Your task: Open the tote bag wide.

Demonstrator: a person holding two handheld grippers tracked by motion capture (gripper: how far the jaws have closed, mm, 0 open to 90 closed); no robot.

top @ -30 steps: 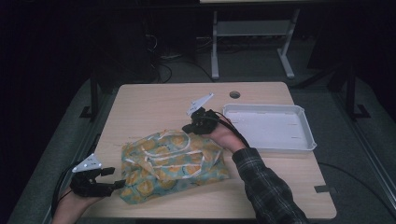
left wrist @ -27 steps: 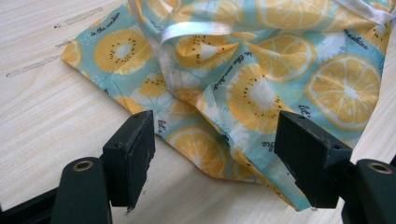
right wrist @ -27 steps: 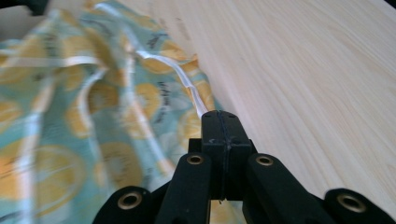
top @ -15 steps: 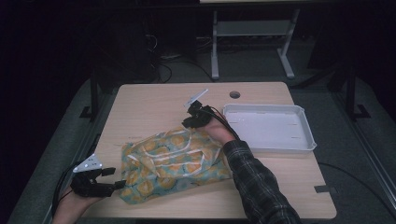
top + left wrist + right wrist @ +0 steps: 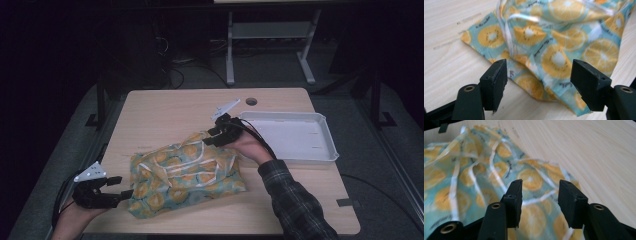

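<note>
The cloth [image 5: 185, 175] lies crumpled in the middle of the tabletop [image 5: 165, 115], toward the person's side, between the two grippers. The left gripper [image 5: 122, 192] sits at the cloth's near left corner, at the tabletop's near left edge. In the left gripper view its jaws stand wide apart, with the cloth's [image 5: 554, 50] bunched corner lying between and beyond them; the pads press on nothing. The right gripper [image 5: 212, 139] hovers at the cloth's far right edge, just beside the tray [image 5: 325, 150]. Its jaws have just been opening and now stand apart; in the right gripper view the cloth [image 5: 474, 182] lies under and beyond them, with no fold pinched between the pads.

The cloth is teal, printed all over with orange slices and small lines of dark lettering. White ribbon-like strips run across it in loops and crossing lines. It is rumpled, with raised folds in the middle and flatter, folded edges at the near left. The white tray stands to its right on the tabletop, apart from the cloth.
</note>
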